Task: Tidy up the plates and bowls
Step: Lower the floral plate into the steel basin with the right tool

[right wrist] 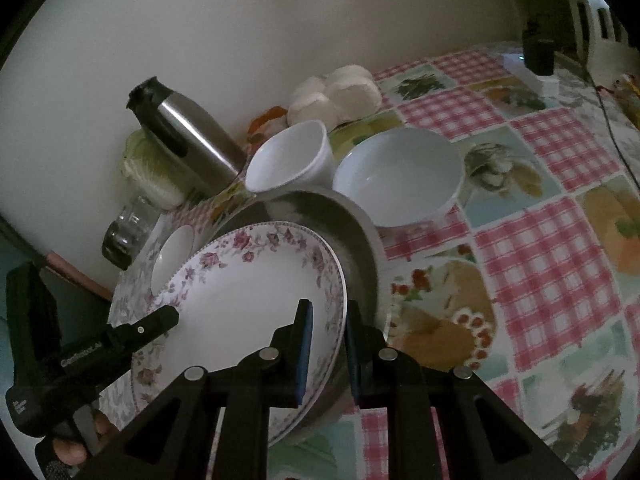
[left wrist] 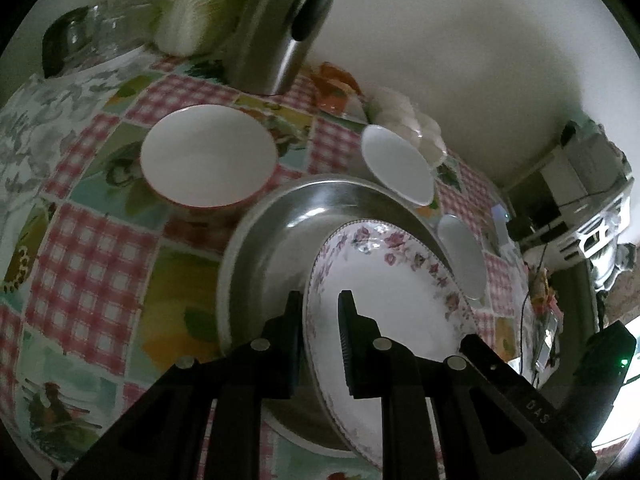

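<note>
Stacking barely begun: both grippers, left gripper point(left wrist: 320, 320) and right gripper point(right wrist: 326, 328), pinch the floral plate point(left wrist: 392, 292) over the steel pan point(left wrist: 280, 236); three bowls point(left wrist: 208, 156) wait on the surface point(left wrist: 92, 256).

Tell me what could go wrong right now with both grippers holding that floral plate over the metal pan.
1. The left gripper and right gripper each pinch only the rim of the floral plate; if one lets go early, it may tip and clatter into the metal pan.
2. The small white bowls stand close behind the pan; swinging the plate could knock them.
</note>
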The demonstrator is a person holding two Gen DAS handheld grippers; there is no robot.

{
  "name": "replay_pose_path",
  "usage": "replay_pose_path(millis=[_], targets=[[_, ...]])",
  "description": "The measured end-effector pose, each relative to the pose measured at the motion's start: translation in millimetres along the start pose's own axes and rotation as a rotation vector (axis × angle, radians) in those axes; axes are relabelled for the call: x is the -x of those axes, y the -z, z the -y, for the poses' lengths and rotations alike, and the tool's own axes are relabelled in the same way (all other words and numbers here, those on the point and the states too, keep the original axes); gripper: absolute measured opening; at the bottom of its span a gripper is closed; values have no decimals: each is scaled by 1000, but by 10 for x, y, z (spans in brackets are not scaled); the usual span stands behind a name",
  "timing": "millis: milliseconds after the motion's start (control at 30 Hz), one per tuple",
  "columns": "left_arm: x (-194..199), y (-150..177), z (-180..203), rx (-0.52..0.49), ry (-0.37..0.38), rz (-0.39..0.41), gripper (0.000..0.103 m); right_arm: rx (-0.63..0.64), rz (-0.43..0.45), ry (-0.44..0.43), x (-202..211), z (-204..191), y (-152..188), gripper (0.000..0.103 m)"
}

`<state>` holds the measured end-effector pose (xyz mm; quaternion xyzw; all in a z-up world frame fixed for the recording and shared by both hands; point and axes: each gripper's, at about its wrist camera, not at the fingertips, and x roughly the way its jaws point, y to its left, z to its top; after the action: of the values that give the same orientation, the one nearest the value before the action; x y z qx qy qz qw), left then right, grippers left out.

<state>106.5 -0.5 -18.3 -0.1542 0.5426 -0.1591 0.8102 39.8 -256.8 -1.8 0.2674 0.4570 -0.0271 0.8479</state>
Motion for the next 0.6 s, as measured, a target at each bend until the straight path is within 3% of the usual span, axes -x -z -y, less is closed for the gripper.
replay_pose_path(millis=[600], targets=[[-338, -94, -57, -9, -79, -55, 16, 20, -45, 26, -397, -10, -181, 17]])
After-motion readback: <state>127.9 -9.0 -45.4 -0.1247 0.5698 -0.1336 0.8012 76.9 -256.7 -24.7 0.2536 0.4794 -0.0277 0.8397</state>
